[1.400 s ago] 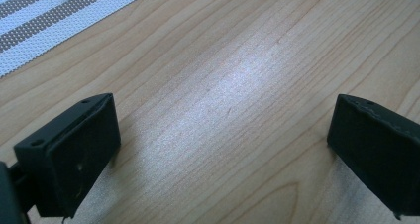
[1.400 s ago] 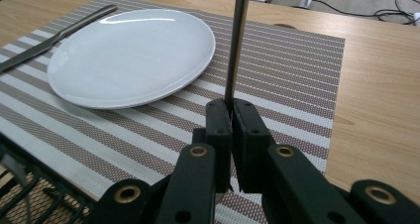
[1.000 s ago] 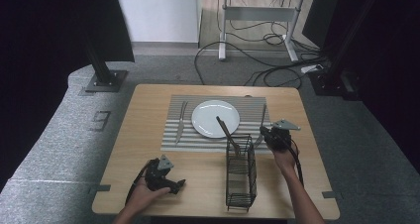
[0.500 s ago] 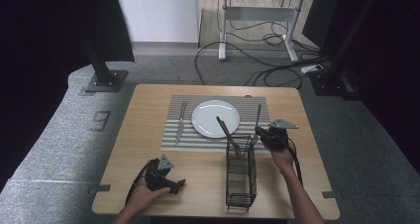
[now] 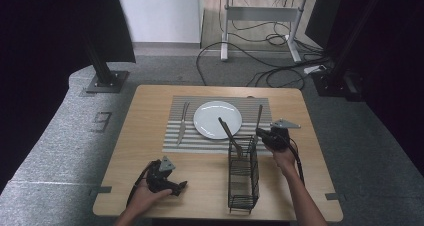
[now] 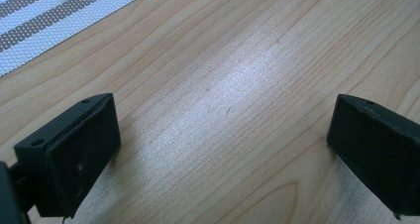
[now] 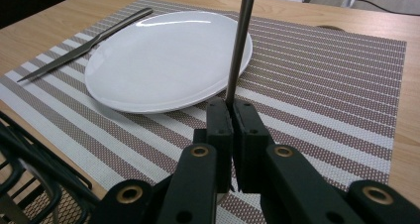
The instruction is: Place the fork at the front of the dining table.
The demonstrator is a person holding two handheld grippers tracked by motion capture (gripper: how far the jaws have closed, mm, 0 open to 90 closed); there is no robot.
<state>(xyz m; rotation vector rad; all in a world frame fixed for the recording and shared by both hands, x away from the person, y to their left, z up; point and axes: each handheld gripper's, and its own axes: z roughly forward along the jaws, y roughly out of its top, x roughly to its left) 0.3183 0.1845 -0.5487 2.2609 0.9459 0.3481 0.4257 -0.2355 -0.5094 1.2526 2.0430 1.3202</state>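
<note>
the left tongs (image 5: pixel 172 185) rest released on the bare near-left of the desk (image 5: pixel 150 121), nothing between them. on the striped placemat (image 5: pixel 172 136) a fork (image 5: pixel 182 122) lies left of the empty white plate (image 5: pixel 217 119). the wire basket (image 5: pixel 243 178) stands near the mat's near edge, with one utensil (image 5: pixel 227 131) leaning in it. the right tongs (image 7: pixel 233 130) are clenched on a thin metal utensil handle (image 7: pixel 241 40), upright just right of the plate. this looks like table setting: next, lay it flat on the mat right of the plate.
</note>
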